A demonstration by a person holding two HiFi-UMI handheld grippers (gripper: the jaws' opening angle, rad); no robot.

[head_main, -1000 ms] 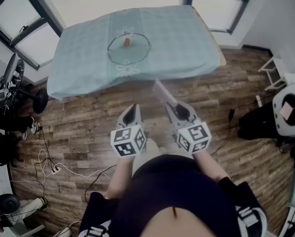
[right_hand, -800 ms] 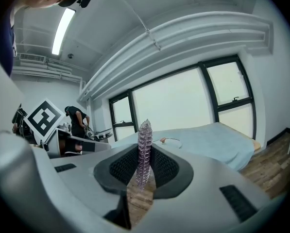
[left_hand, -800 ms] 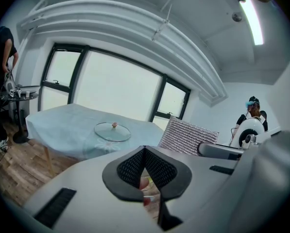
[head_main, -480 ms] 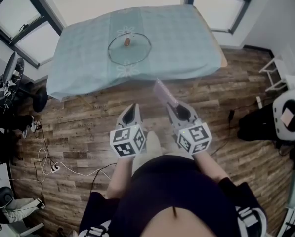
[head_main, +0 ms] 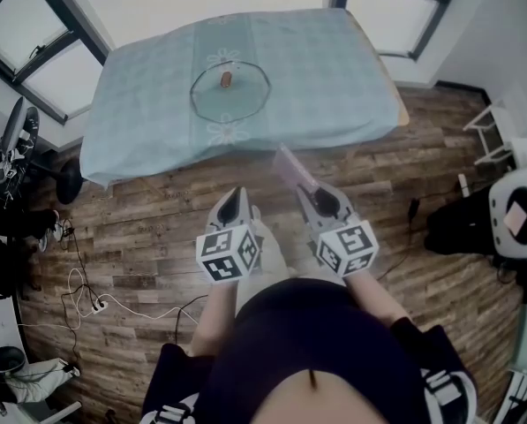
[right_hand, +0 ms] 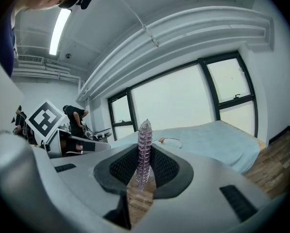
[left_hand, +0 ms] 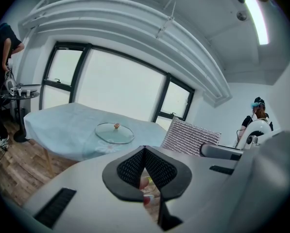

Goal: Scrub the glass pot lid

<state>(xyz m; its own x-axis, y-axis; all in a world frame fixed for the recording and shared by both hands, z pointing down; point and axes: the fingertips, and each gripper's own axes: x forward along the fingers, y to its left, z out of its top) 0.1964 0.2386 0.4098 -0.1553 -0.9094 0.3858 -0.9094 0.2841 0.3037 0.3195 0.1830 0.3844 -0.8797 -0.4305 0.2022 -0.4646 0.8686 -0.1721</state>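
Right gripper (right_hand: 144,171): jaws pinched on a translucent purple ribbed scrub pad (right_hand: 145,140), held edge-up; left gripper (left_hand: 145,165): jaws pressed together, nothing between them. Glass pot lid (head_main: 229,89): round, clear, dark-rimmed, small brown knob (head_main: 226,79), lying flat on the pale blue tablecloth (head_main: 334,69), well apart from both grippers. Progress: scrubbing apparently not begun; approach, contact and all rubbing remain.

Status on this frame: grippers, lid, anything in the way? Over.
Left gripper shut, empty. Right gripper shut on purple scrubber. Glass lid flat on table ahead, untouched. No obstruction seen between.
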